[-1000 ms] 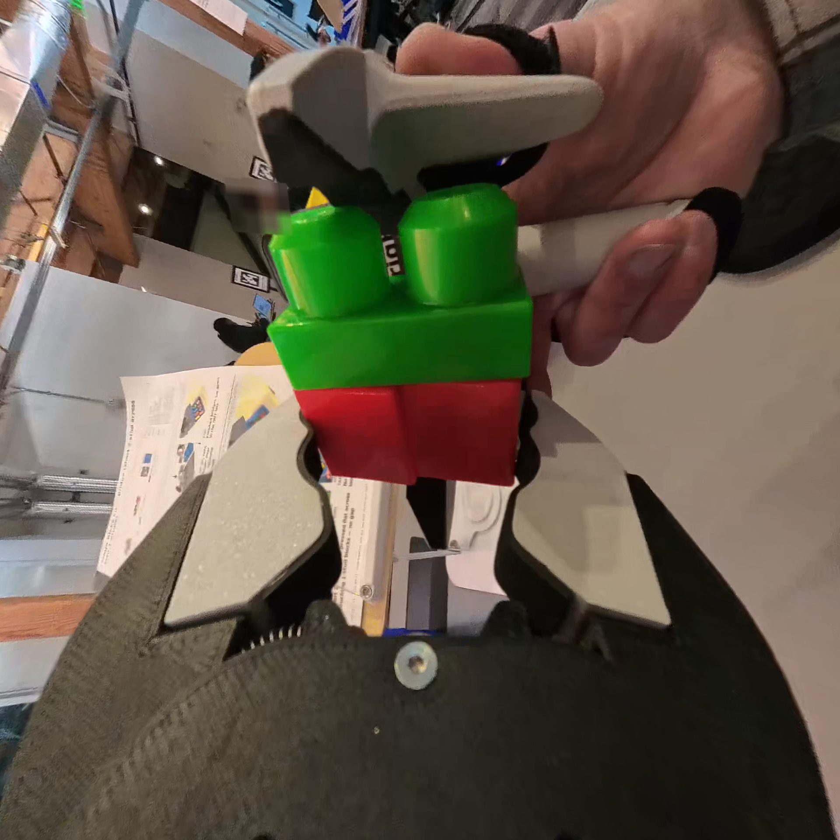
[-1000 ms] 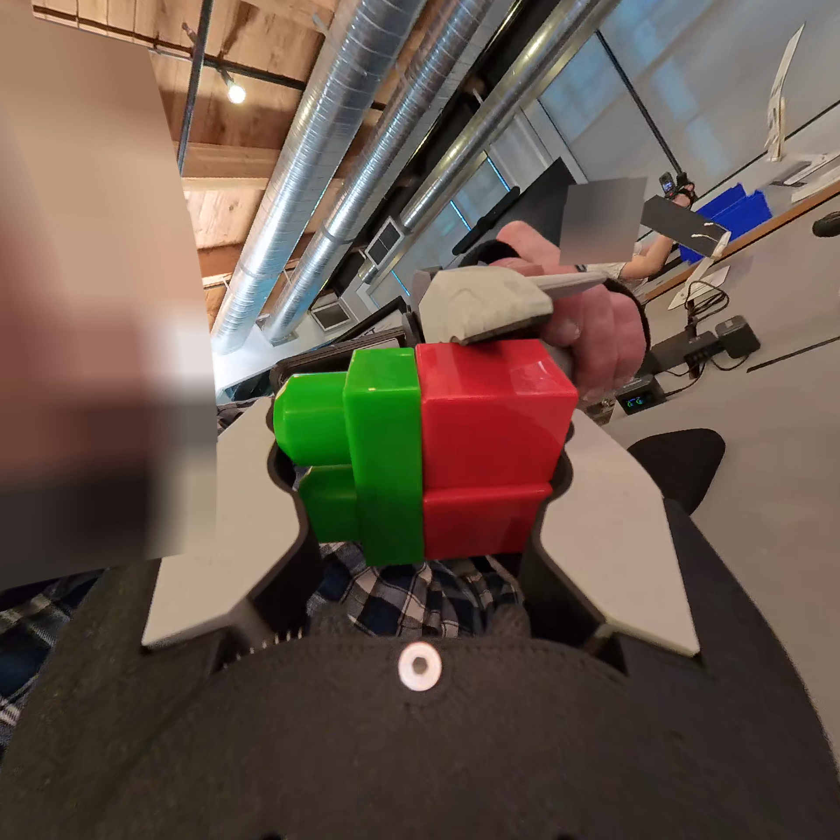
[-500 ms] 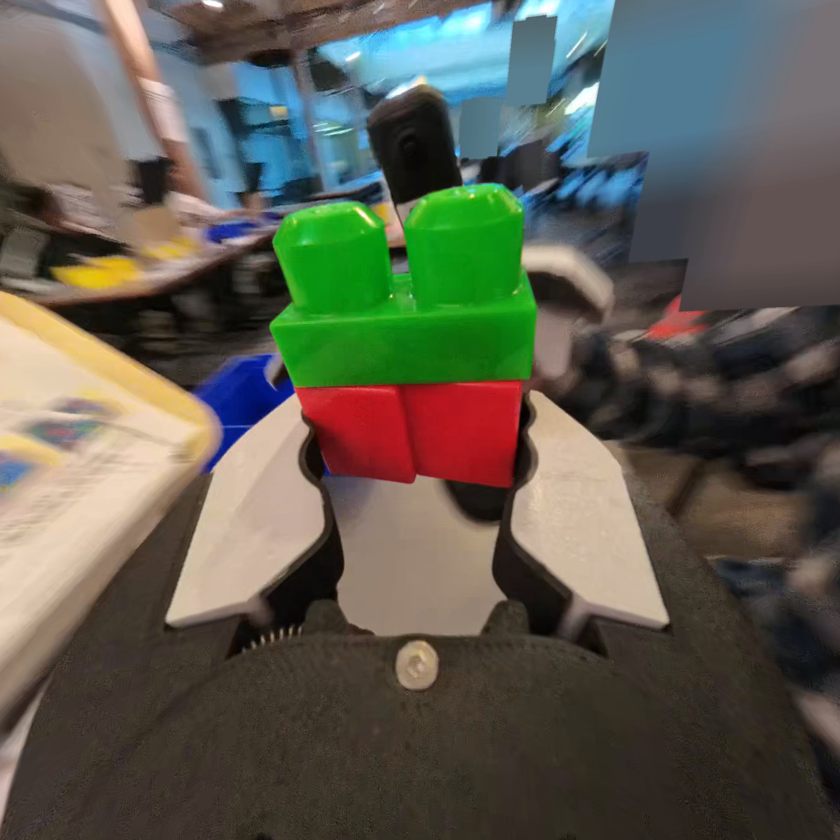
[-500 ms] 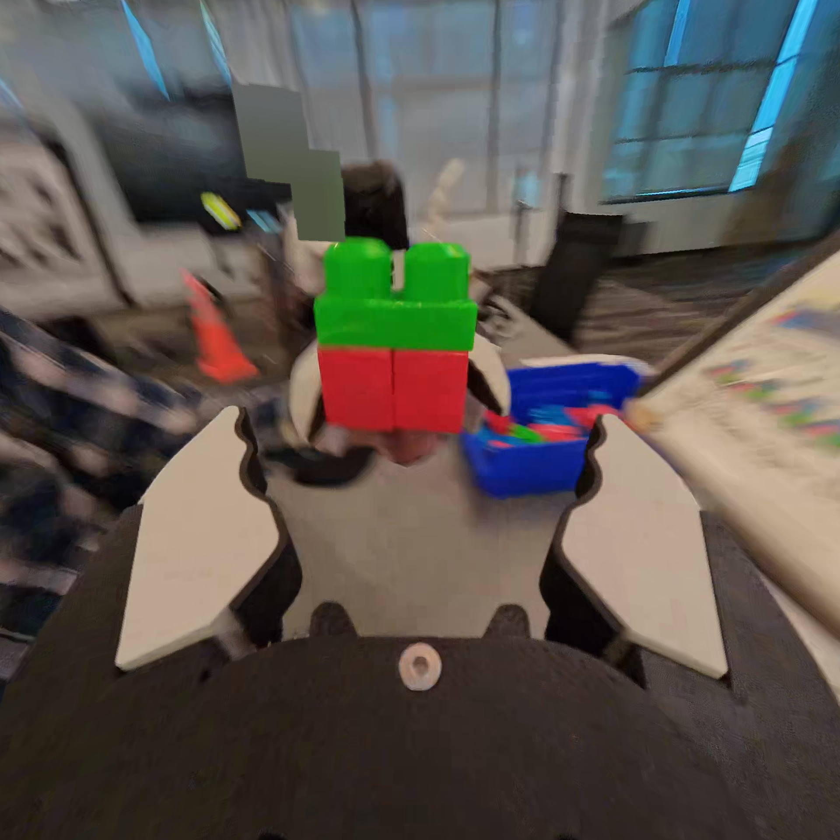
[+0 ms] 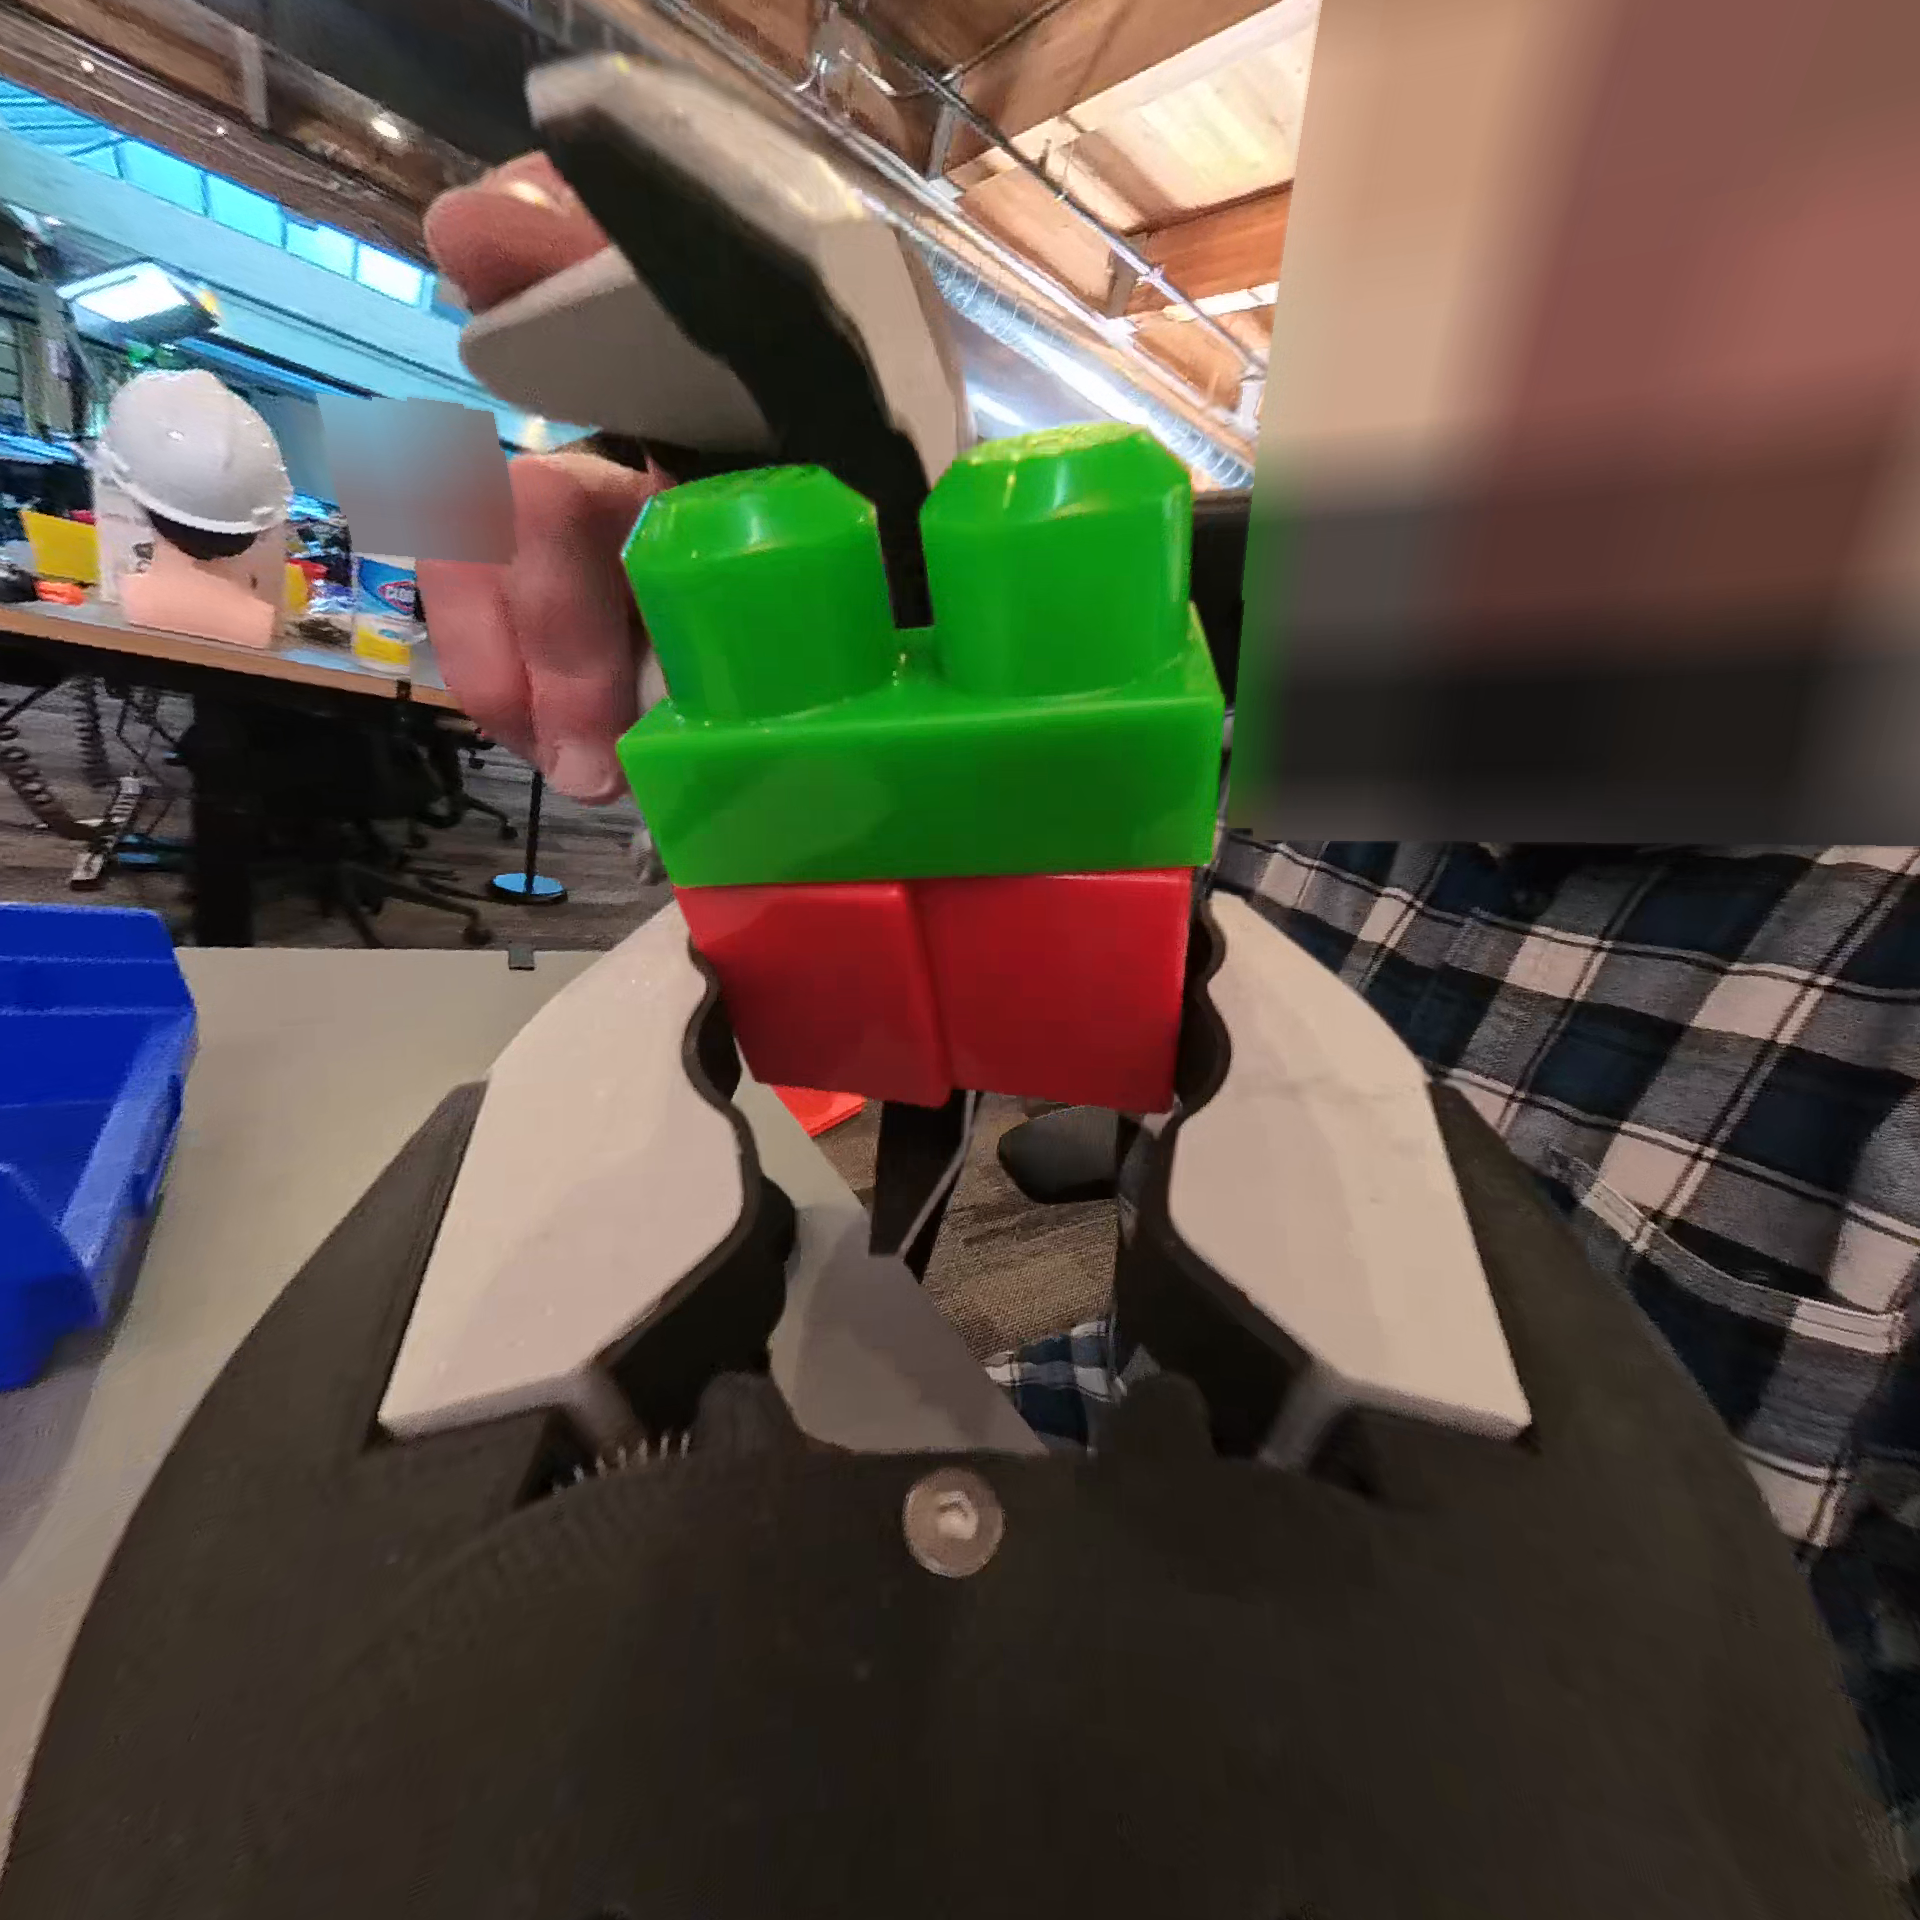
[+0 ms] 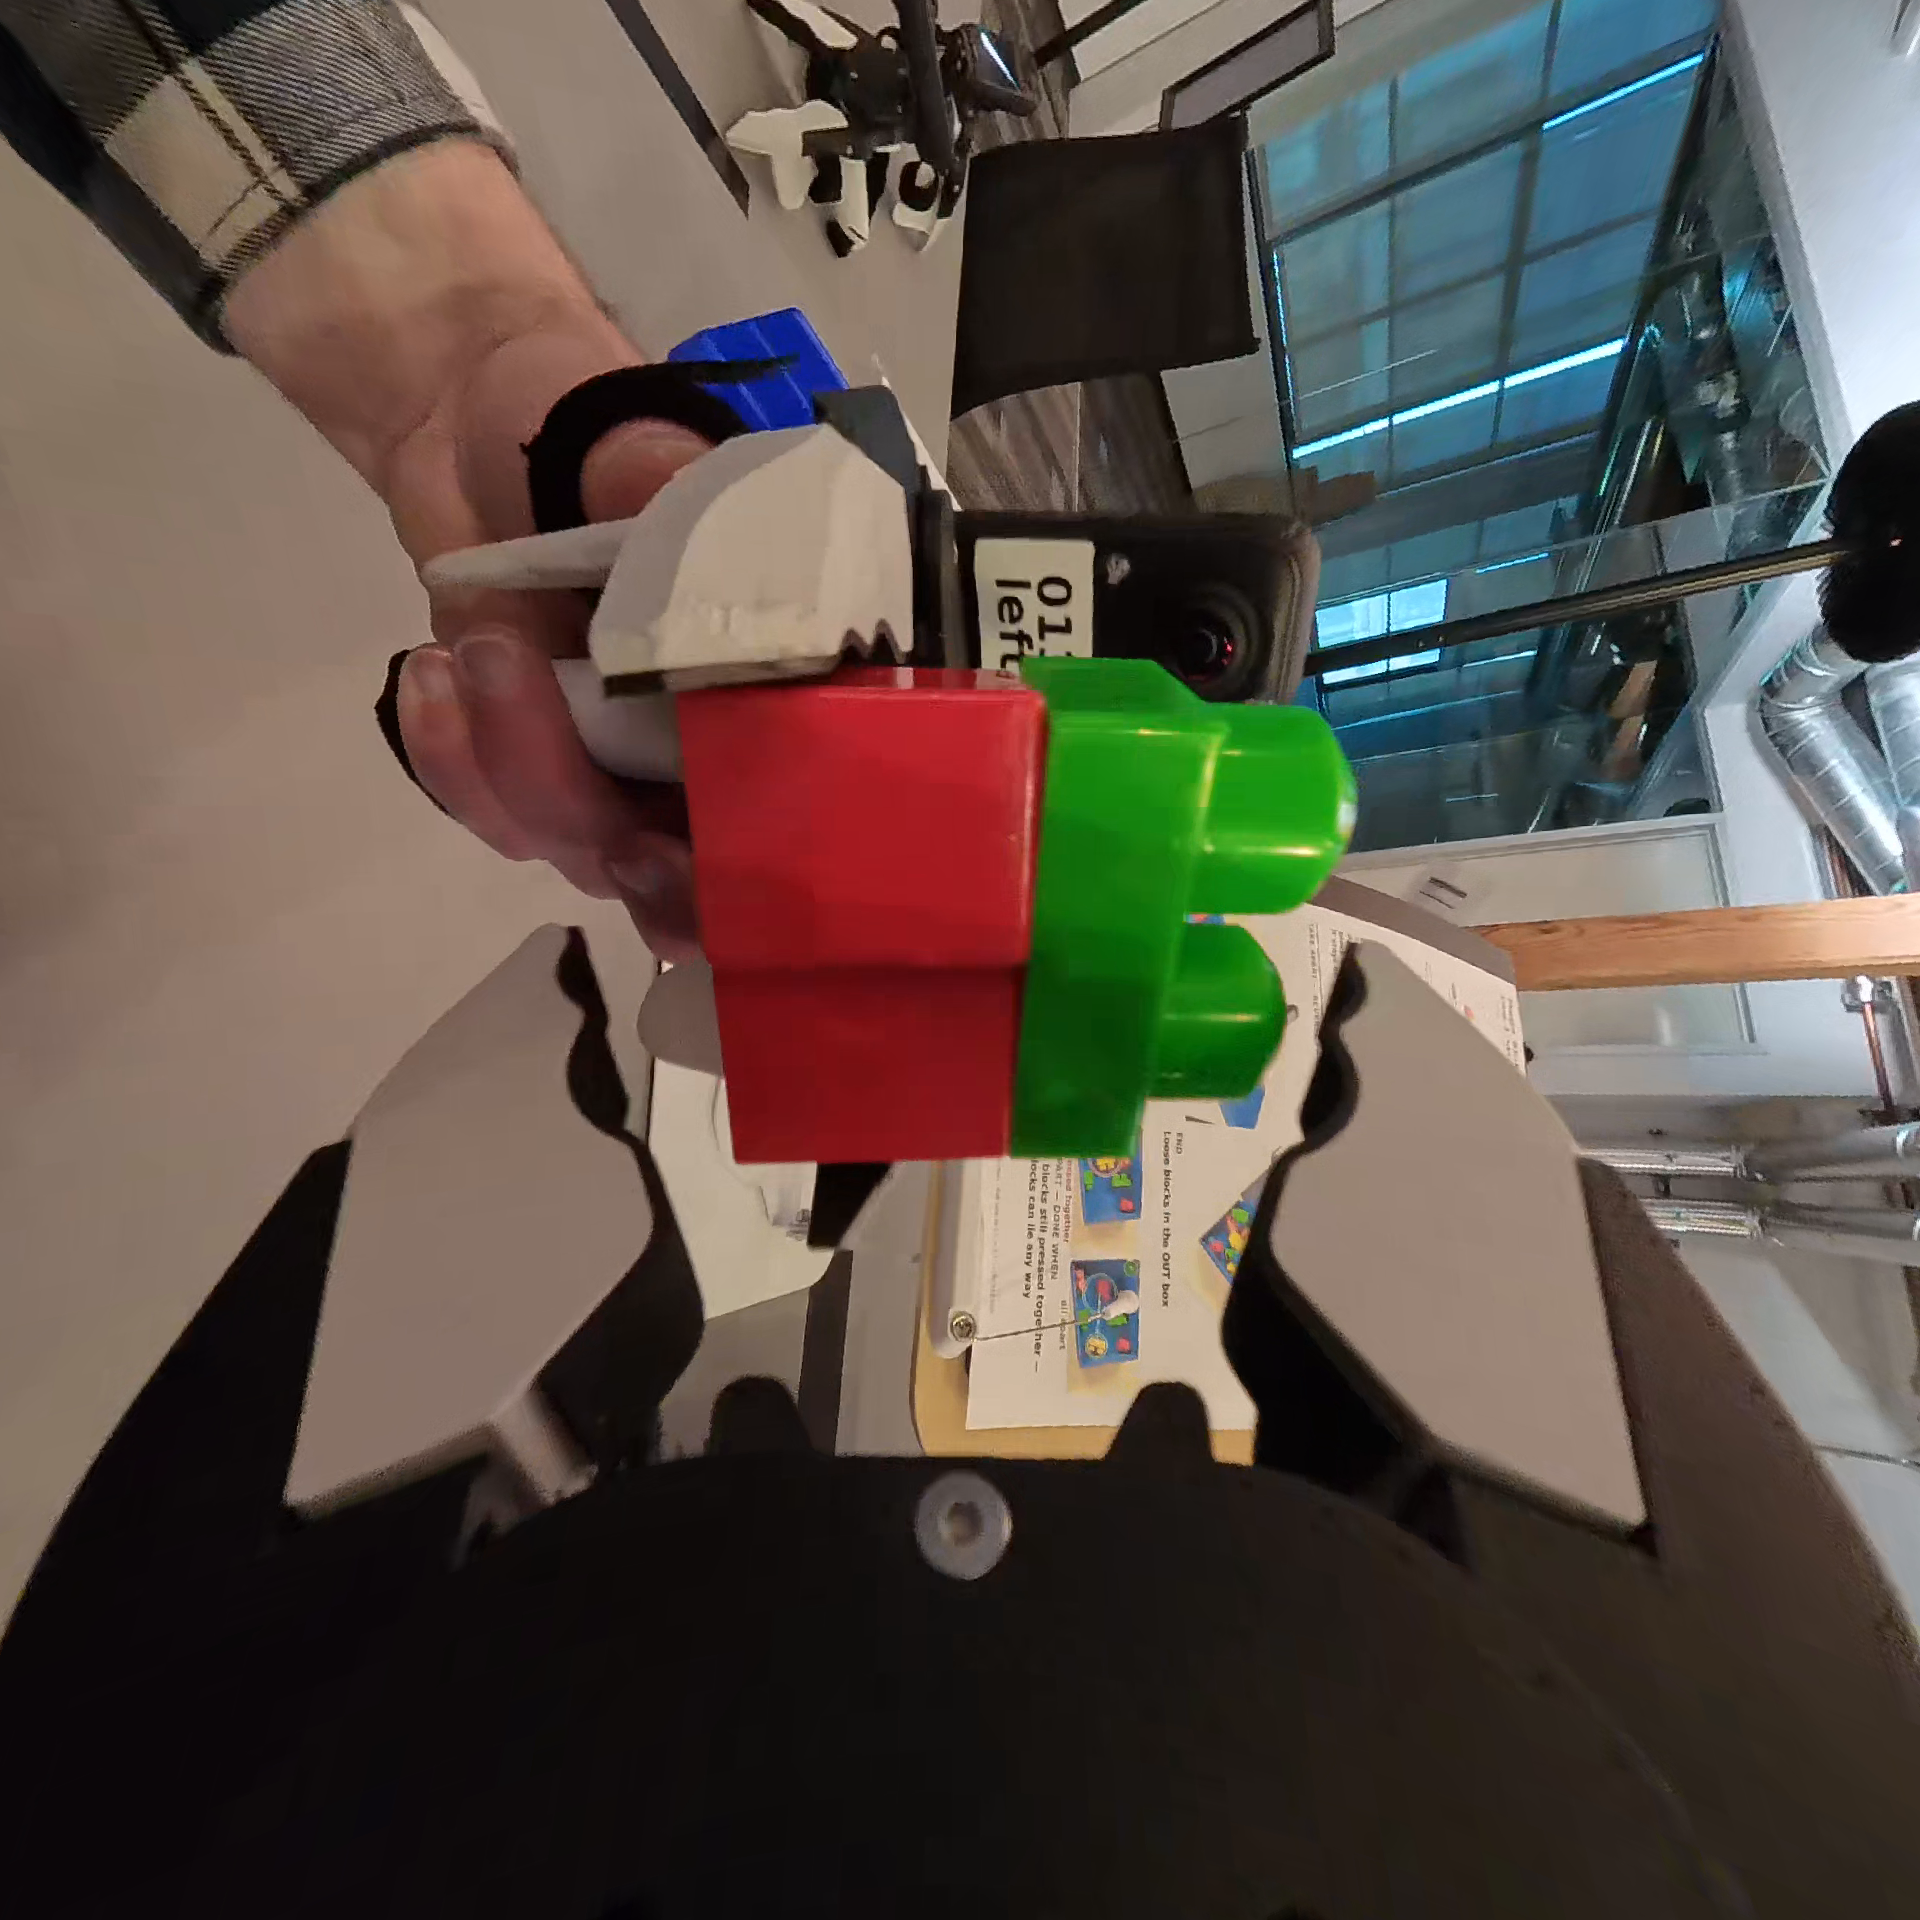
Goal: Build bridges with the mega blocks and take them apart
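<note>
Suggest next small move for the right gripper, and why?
Probably close the right gripper across the green block to pull it off. Its fingers stand apart on either side of the pair with visible gaps, while the left gripper clamps the red block beneath, so the pair is braced.

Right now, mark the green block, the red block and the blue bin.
green block (image 5: pixel 925 790), left wrist view, front face.
red block (image 5: pixel 1049 987), left wrist view, right half.
blue bin (image 5: pixel 73 1122), left wrist view, outer wall.
</note>
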The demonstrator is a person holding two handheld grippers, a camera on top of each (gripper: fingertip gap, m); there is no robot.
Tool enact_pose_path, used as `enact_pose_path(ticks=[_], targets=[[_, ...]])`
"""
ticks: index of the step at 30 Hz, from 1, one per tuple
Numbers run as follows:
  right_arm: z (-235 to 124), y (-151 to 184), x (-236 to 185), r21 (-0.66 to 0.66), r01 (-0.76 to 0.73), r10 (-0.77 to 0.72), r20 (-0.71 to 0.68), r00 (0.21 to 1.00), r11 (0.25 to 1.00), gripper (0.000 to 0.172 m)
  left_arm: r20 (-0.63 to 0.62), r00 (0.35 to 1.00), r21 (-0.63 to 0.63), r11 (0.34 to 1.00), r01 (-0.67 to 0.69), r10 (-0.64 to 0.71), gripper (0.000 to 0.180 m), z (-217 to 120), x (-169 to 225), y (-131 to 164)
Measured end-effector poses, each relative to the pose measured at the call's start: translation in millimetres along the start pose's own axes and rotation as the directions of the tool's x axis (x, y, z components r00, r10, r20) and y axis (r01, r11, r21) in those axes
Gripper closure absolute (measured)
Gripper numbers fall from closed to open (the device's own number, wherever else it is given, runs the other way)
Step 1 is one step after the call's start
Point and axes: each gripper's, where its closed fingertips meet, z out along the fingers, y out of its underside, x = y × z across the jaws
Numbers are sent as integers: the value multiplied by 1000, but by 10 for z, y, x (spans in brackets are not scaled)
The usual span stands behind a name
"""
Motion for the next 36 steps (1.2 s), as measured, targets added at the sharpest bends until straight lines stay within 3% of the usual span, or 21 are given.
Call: enact_pose_path(ticks=[4, 6, 17, 24, 29, 36], targets=[[1, -67, -43, 17, 8, -8, 17, 1000, 1000, 67, -69, 998, -40, 999, 11, -14, 98, 87, 64, 82], [-16, -88, -44, 22, 13, -14, 23, 1000, 1000, 70, -105, 994, -35, 999, 12, -15, 98, 101, 96, 91], [-9, -21, -169, -58, 32, -28, 80, 996, 998, 72, -124, 992, -84, 996, -10, -1, 99, 95, 101, 208], [11, -59, -370, -32, 68, -64, 106, 992, 997, 56, -31, 1000, -177, 984, -1, -5, 99, 33, -87, 440], [74, -62, -512, -20, 108, -104, 133, 986, 994, 69, -53, 998, -238, 971, 8, -21, 99, 66, -85, 583], [95, -32, -611, -50, 104, -93, 181, 979, 993, 72, -71, 997, -235, 972, 0, -17, 99, 56, -83, 665]])
